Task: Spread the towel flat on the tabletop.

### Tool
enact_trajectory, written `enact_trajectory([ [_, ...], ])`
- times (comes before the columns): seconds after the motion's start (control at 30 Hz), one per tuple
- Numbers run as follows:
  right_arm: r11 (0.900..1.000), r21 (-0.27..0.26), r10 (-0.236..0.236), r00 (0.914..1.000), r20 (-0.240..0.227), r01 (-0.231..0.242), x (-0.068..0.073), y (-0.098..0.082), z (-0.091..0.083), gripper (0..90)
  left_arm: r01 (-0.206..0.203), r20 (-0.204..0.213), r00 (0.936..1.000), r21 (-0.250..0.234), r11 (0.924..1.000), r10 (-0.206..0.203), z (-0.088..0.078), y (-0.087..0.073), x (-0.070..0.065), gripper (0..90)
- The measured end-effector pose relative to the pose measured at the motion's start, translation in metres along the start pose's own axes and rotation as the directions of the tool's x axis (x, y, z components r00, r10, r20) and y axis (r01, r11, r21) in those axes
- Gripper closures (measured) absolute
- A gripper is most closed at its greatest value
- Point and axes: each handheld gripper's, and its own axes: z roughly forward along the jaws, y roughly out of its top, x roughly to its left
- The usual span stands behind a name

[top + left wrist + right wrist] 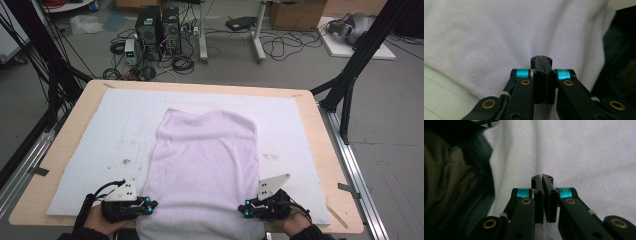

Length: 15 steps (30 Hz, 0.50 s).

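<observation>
While I am looking down from the high view, I am seeing a pale lilac towel (205, 165) lying lengthwise on the white mat (90, 150) that covers the wooden table (65, 145), its far end spread flat and its near end drooping over the table's near edge. I am holding the left gripper (150, 205) at the towel's near left edge and the right gripper (245, 210) at its near right edge, both pointing inward at the cloth.

Along the left gripper view, the left gripper (541, 58) is resting its jaws pressed together with no gap, over the towel (511, 32) and close by its stitched hem; I cannot tell whether any cloth is pinched between them.

Along the right gripper view, the right gripper (542, 177) is showing the same: jaws closed tight against each other above the towel (579, 152), with a fold running away from the tips, and a pinch of fabric is not clear to me.

I am judging the work as barely begun: the towel is laid out unfolded, both near edges are being addressed, and every fold is remaining to be made.
</observation>
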Motion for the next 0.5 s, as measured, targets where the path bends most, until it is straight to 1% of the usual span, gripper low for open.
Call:
enact_trajectory([
  [0.03,1.0,-0.006,-0.002,0.9999,0.01,0.003,0.001,-0.001,-0.001,73.2,-0.004,-0.013,0.9999,0.006,1.0,0.005,0.002,0.0,-0.002,85.6],
  [0.07,1.0,-0.001,0.014,0.9999,0.001,-0.014,0.001,-0.001,0.0,71.8,0.0,-0.023,0.9997,0.015,0.9999,0.001,0.004,0.0,-0.002,73.6],
  [0.1,1.0,0.002,0.005,1.0,0.006,-0.005,0.001,-0.001,0.001,69.5,-0.004,-0.025,0.9997,0.025,0.9997,0.005,0.006,0.0,-0.001,70.9],
  [0.13,1.0,0.016,-0.004,0.9998,0.018,0.004,0.001,-0.001,0.004,68.1,-0.008,-0.033,0.9994,0.021,0.9997,0.009,0.007,0.0,-0.001,73.6],
  [0.17,1.0,0.025,-0.003,0.9999,0.016,0.002,0.001,-0.001,0.006,68.4,-0.006,-0.039,0.9992,0.025,0.9997,0.007,0.006,0.0,0.001,80.0],
  [0.2,0.999,0.046,-0.004,0.9998,0.02,0.003,0.0,-0.001,0.009,71.9,0.004,-0.035,0.9994,0.022,0.9997,-0.003,0.006,0.0,0.001,86.7],
  [0.23,0.999,0.046,-0.017,0.9992,0.035,0.015,0.001,-0.002,0.01,80.2,0.0,-0.035,0.9994,0.018,0.9998,0.001,0.006,-0.001,0.0,87.6],
  [0.27,0.999,0.048,-0.018,0.9996,0.023,0.017,0.0,-0.002,0.01,86.3,-0.003,-0.033,0.9994,0.019,0.9998,0.004,0.005,-0.002,-0.001,88.2],
  [0.33,0.999,0.044,-0.012,0.9999,0.007,0.011,0.002,-0.004,0.009,87.8,0.004,-0.016,0.9999,0.017,0.9998,-0.003,0.003,-0.003,-0.003,88.6],
  [0.37,0.999,0.044,-0.02,0.9997,-0.013,0.021,0.003,-0.004,0.009,87.9,0.003,-0.002,1.0,0.015,0.9999,-0.003,0.001,-0.005,-0.006,88.7],
  [0.4,0.999,0.03,-0.028,0.9986,-0.044,0.03,0.006,-0.005,0.007,87.8,-0.002,0.005,1.0,0.011,0.9999,0.002,-0.001,-0.006,-0.01,88.6],
  [0.43,0.999,0.01,-0.033,0.9978,-0.057,0.033,0.009,-0.005,0.004,87.0,-0.01,0.004,0.9999,0.004,0.9999,0.01,-0.004,-0.006,-0.012,88.4],
  [0.47,0.999,-0.017,-0.03,0.9984,-0.048,0.03,0.011,-0.005,0.0,84.4,-0.013,0.001,0.9999,-0.009,0.9999,0.013,-0.006,-0.006,-0.013,87.3],
  [0.5,0.999,-0.04,-0.018,0.9993,-0.032,0.017,0.009,-0.006,-0.005,80.6,-0.011,-0.026,0.9996,-0.015,0.9998,0.011,-0.008,-0.005,-0.012,80.1],
])
